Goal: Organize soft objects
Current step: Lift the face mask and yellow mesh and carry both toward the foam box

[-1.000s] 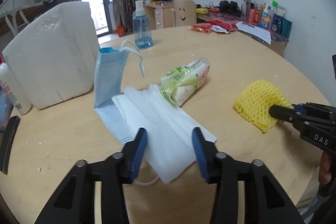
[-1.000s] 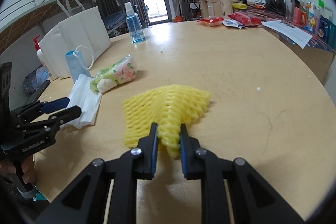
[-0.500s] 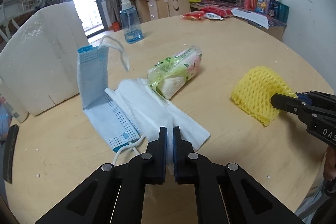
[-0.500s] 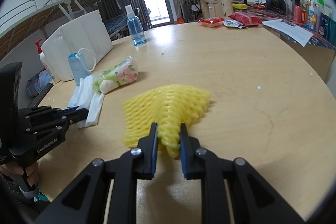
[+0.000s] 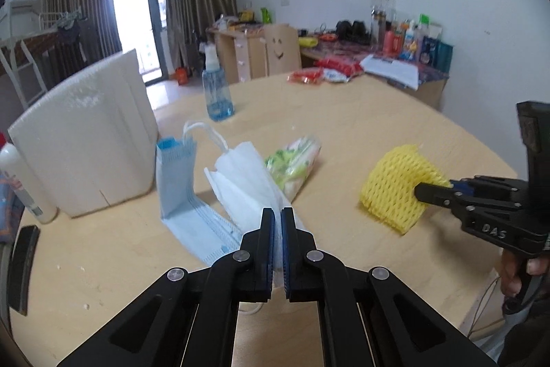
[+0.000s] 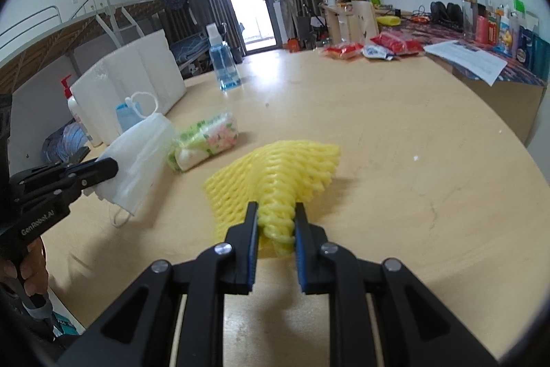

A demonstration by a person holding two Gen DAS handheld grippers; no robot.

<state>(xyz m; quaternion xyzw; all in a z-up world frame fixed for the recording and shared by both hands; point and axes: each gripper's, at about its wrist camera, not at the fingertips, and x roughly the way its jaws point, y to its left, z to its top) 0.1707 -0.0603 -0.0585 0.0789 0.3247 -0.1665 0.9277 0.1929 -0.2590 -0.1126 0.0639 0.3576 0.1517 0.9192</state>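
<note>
My left gripper [image 5: 277, 218] is shut on the near edge of a white face mask [image 5: 244, 178], which hangs lifted off the round wooden table [image 5: 361, 126]; the right wrist view shows the same white mask [image 6: 142, 153] dangling from the left gripper [image 6: 113, 168]. A blue face mask [image 5: 185, 195] lies folded beside it, one end leaning upright. My right gripper [image 6: 274, 219] is shut on a yellow foam net sleeve [image 6: 275, 174] resting on the table, and the left wrist view shows that yellow sleeve [image 5: 395, 184] too. A green floral tissue pack [image 5: 292, 160] lies behind the masks.
A white foam block [image 5: 82, 140] stands at the left with a white pump bottle [image 5: 24, 181] beside it. A blue spray bottle [image 5: 216, 88] stands farther back. Red snack packs [image 5: 309, 76] and papers [image 5: 392, 69] lie at the far edge. A dark flat object [image 5: 22, 263] lies at the left rim.
The left gripper closed on the white mask's edge and then rose, lifting the mask off the table. The right gripper stayed still, shut on the yellow net.
</note>
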